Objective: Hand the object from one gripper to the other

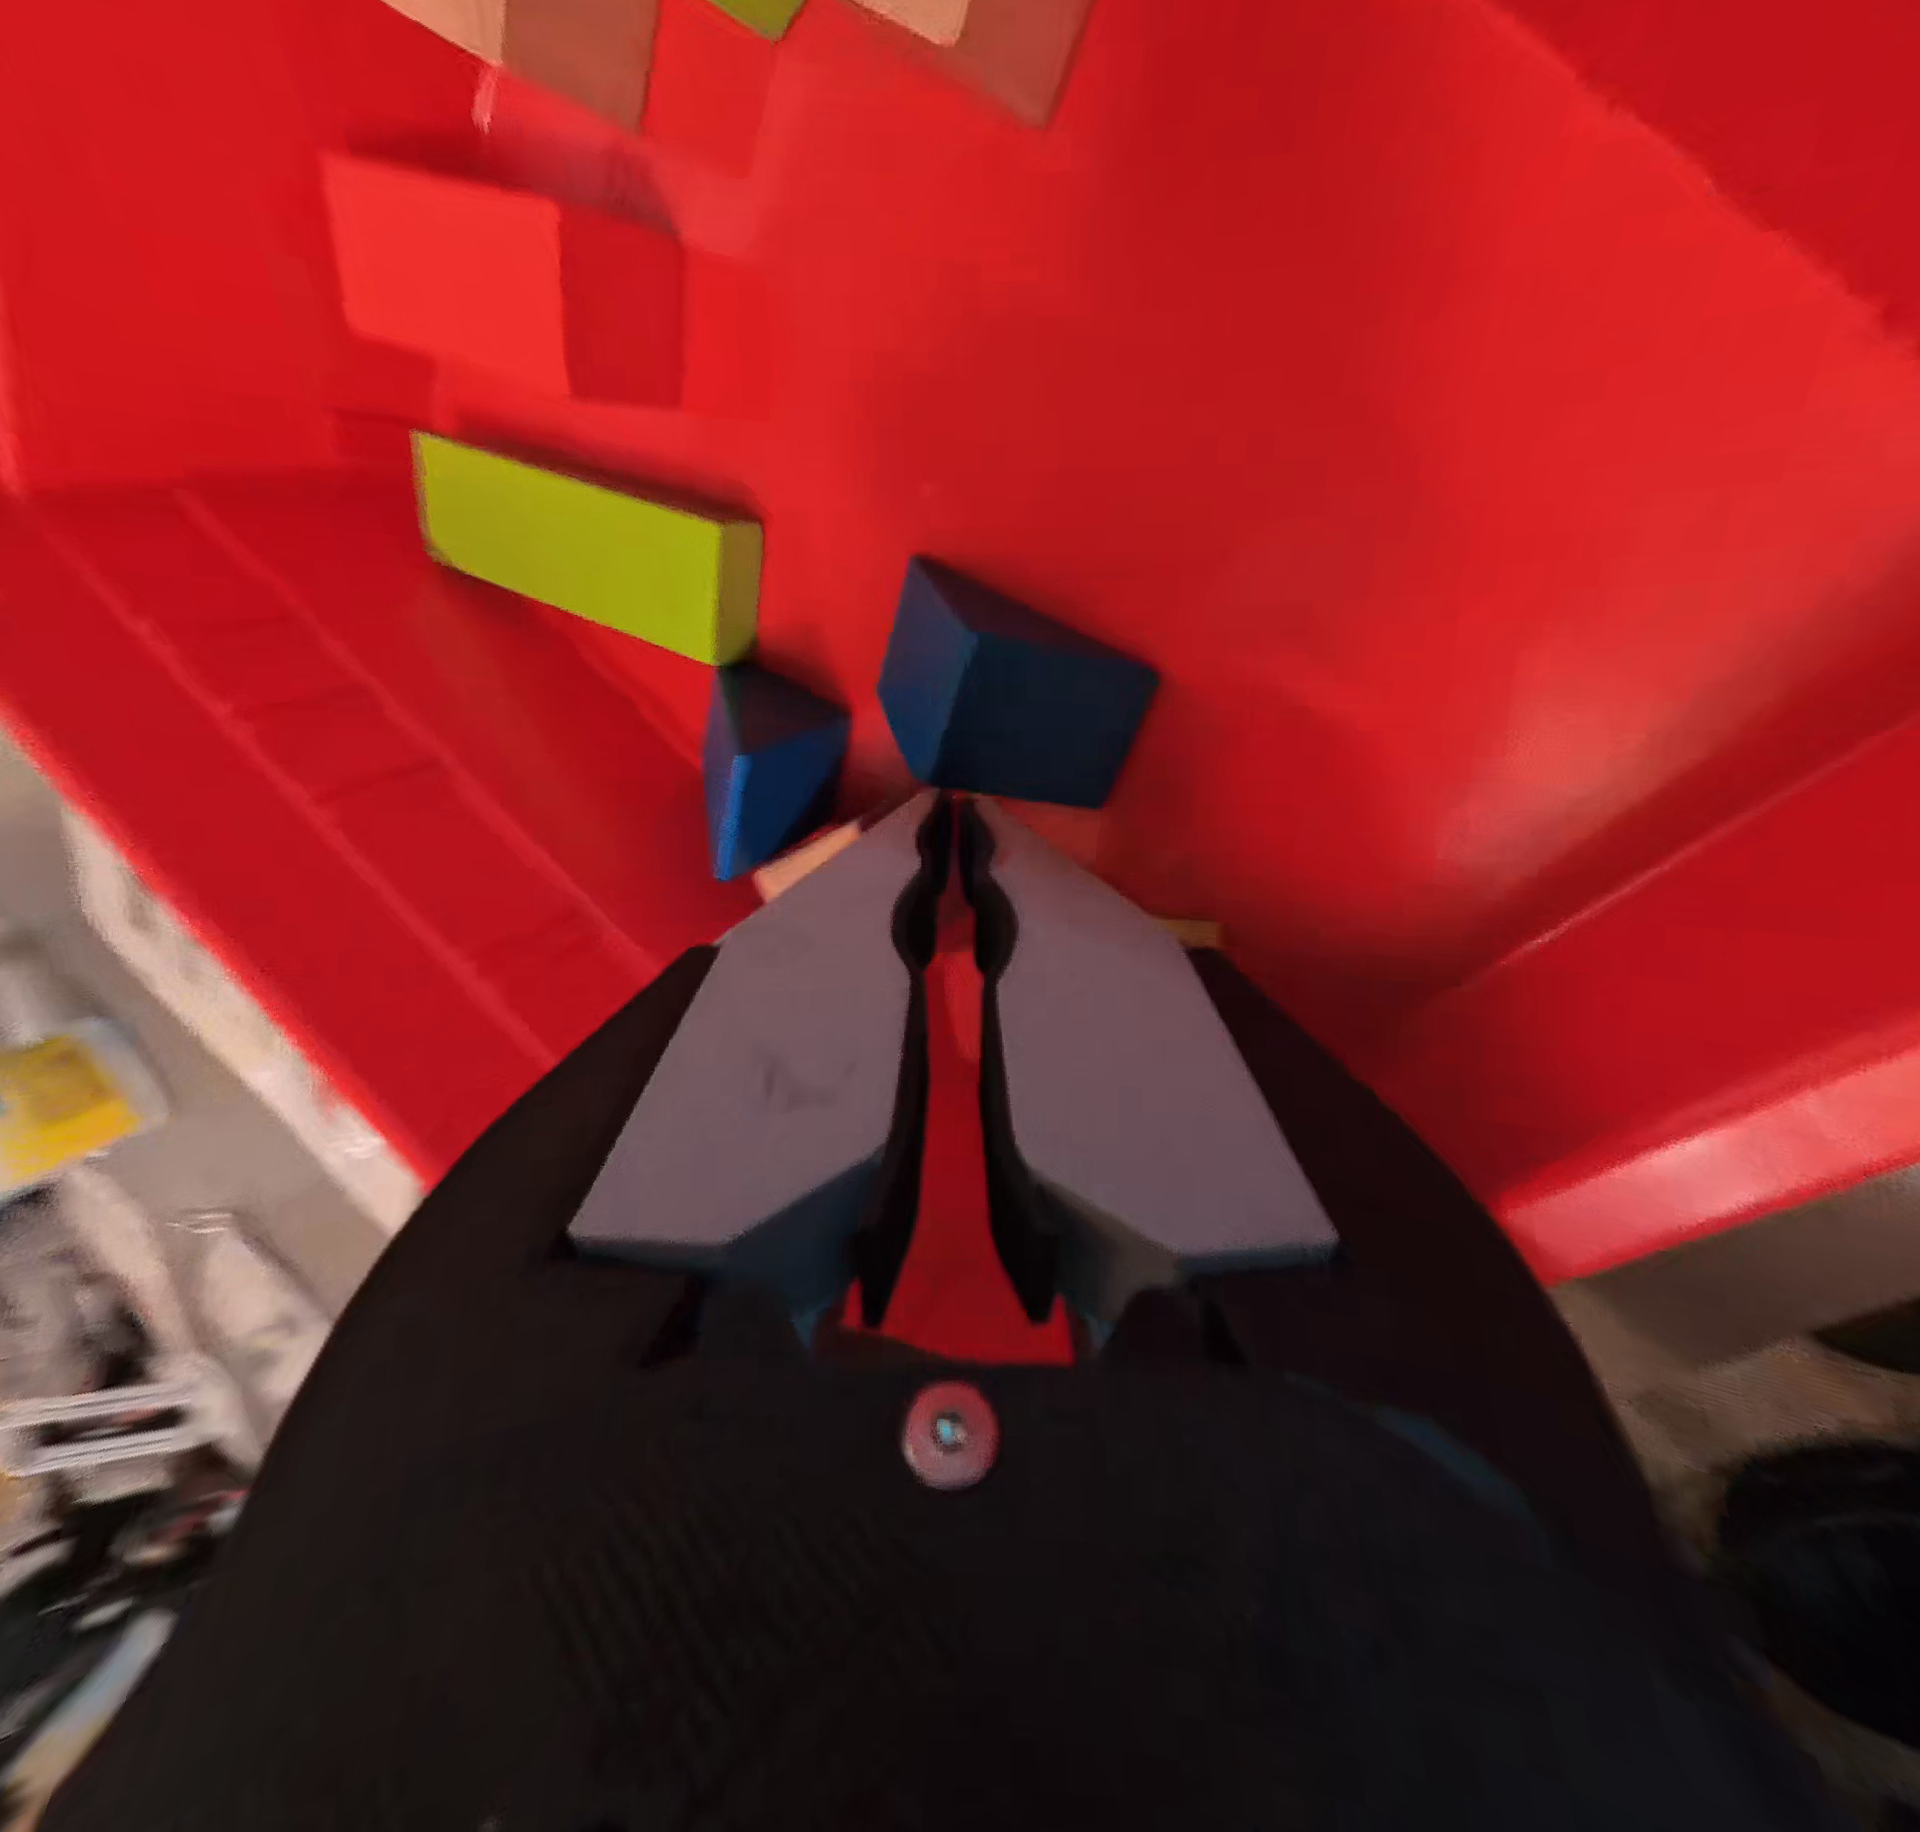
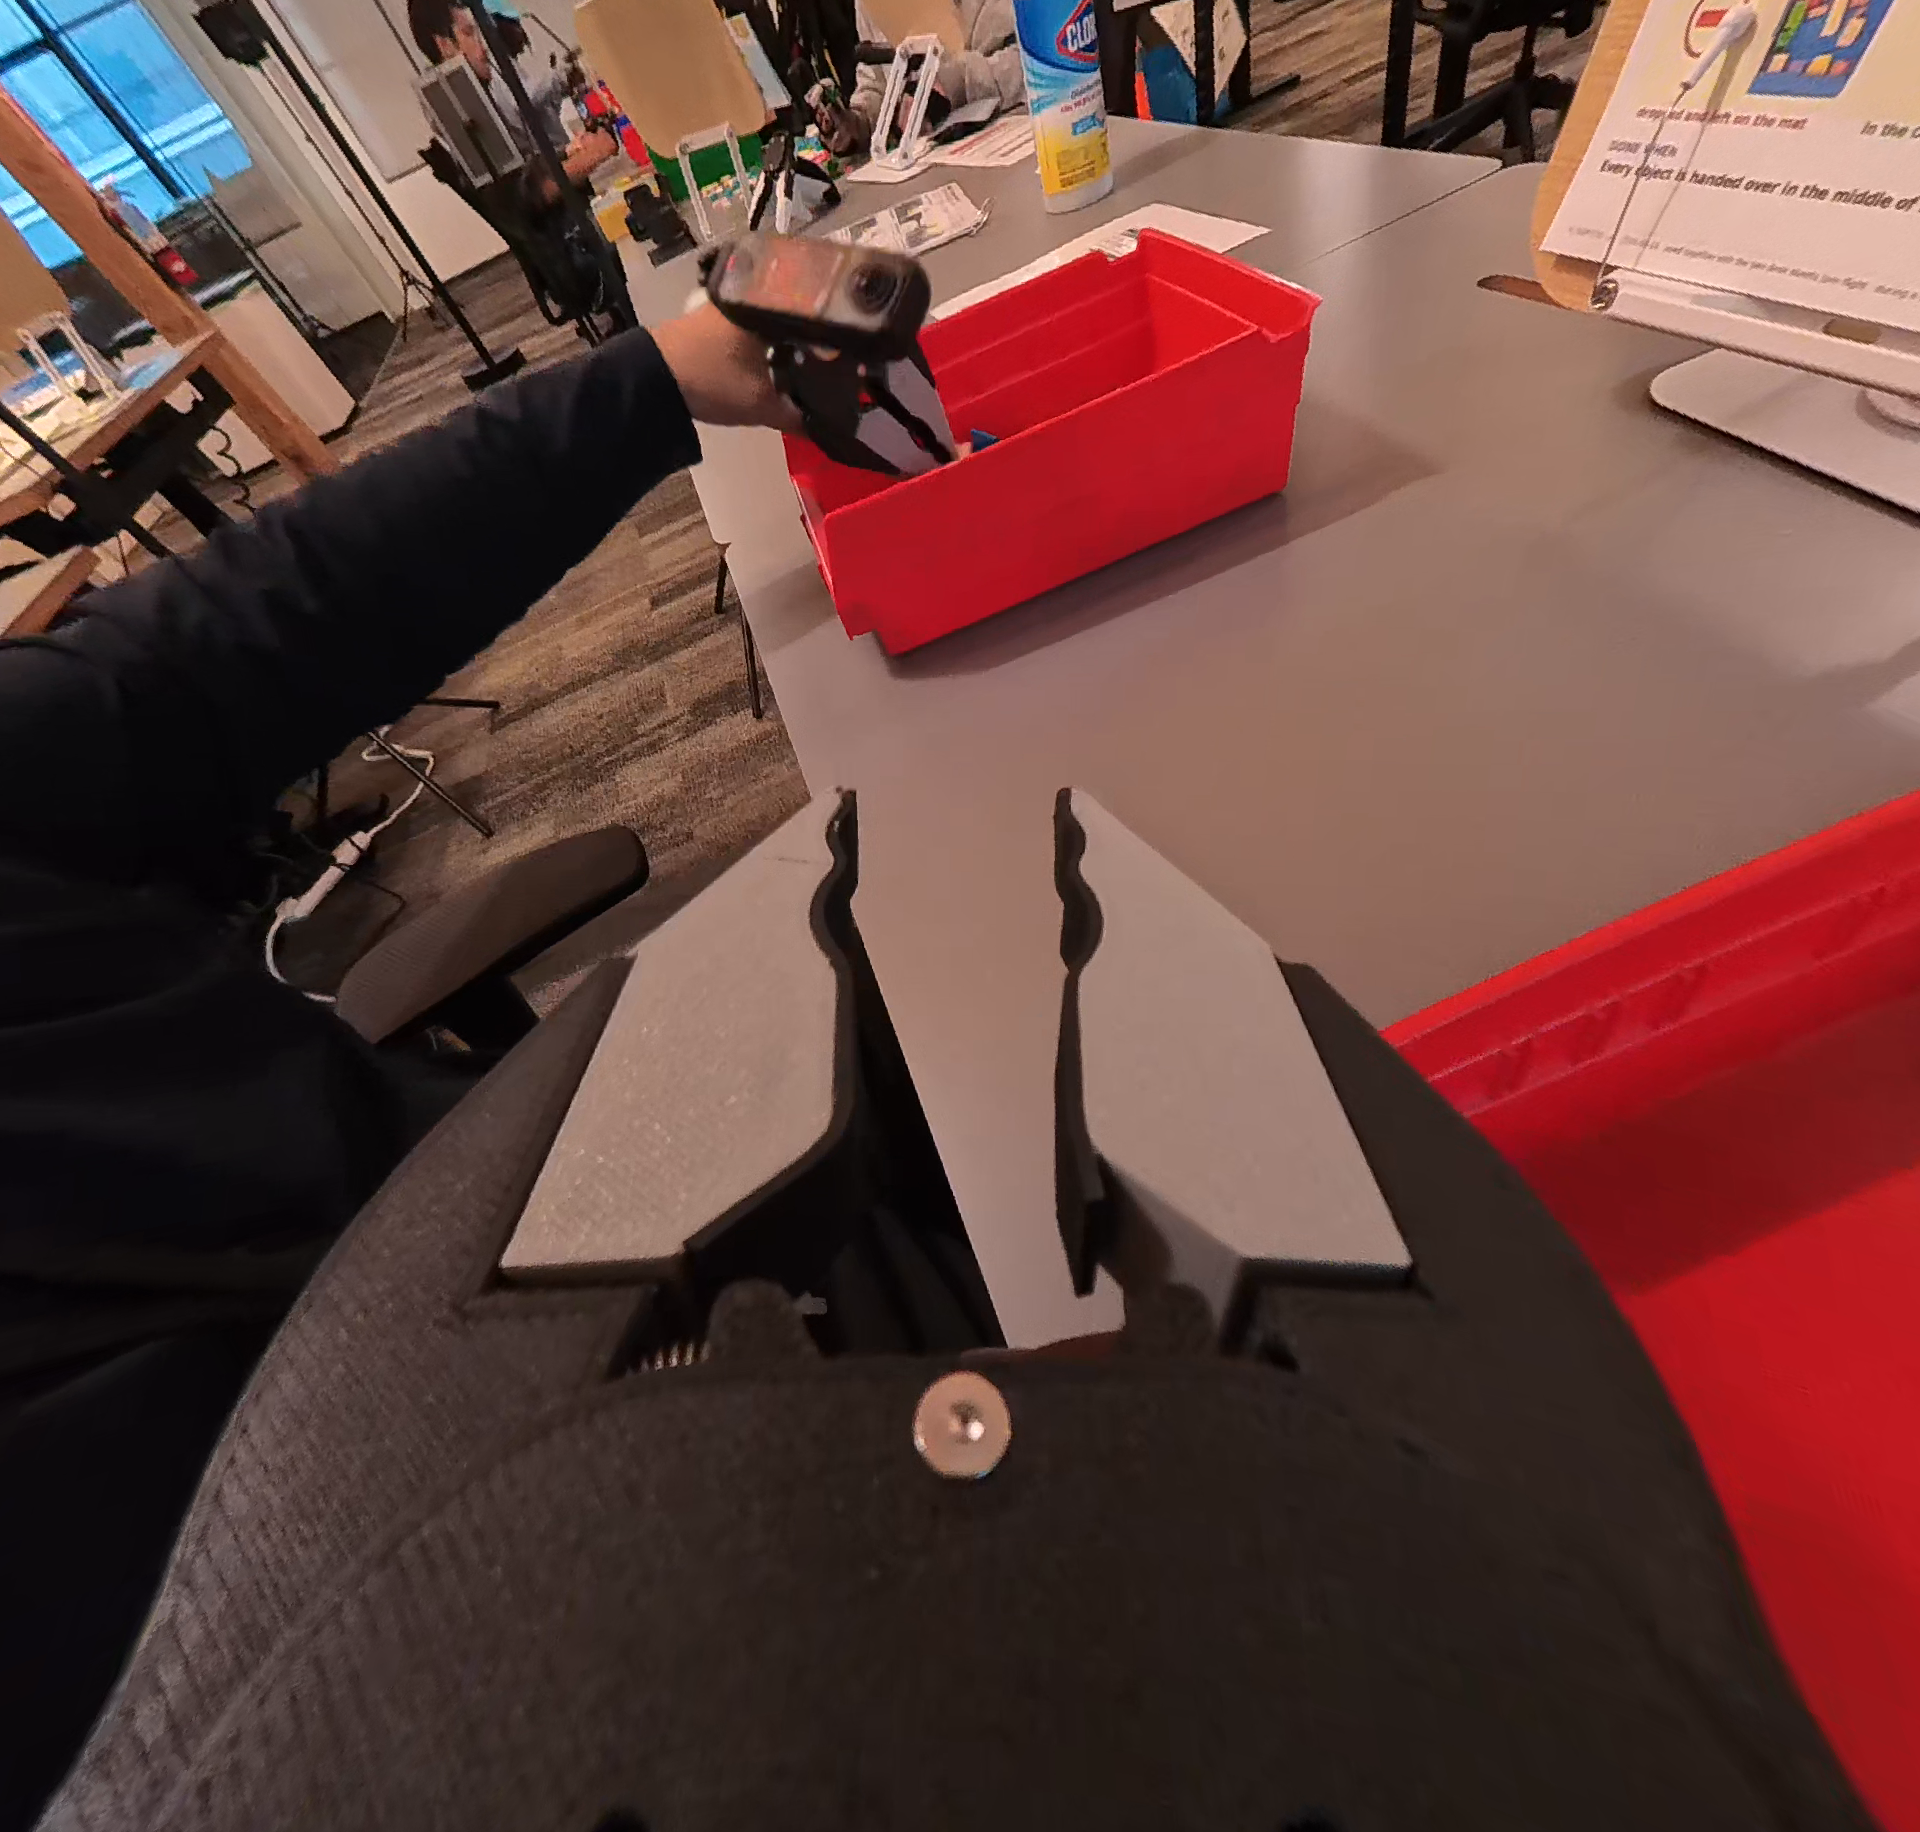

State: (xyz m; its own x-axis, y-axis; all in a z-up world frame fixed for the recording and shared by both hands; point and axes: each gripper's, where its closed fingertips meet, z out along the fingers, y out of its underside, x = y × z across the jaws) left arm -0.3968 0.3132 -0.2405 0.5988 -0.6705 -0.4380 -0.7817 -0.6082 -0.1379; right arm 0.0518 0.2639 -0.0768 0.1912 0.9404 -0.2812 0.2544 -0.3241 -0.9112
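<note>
Left gripper (image 1: 948,814), jaws nearly closed and seemingly empty (blurry view), noses a dark-blue wedge-shaped wooden block (image 1: 1003,686) inside the red plastic bin (image 1: 1351,432). Right gripper (image 2: 951,816) gapes wide, empty

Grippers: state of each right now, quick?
Left gripper: shut, empty, inside the red bin, tips by a blue block.
Right gripper: open, empty.

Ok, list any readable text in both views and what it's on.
Not quoting writing; only what bears it.
Wipes canister: printed label, legible.
Instruction sheet, far right: printed lines, partly legible.
Papers beside the canister: too small.
Left wrist view: none visible.
</note>
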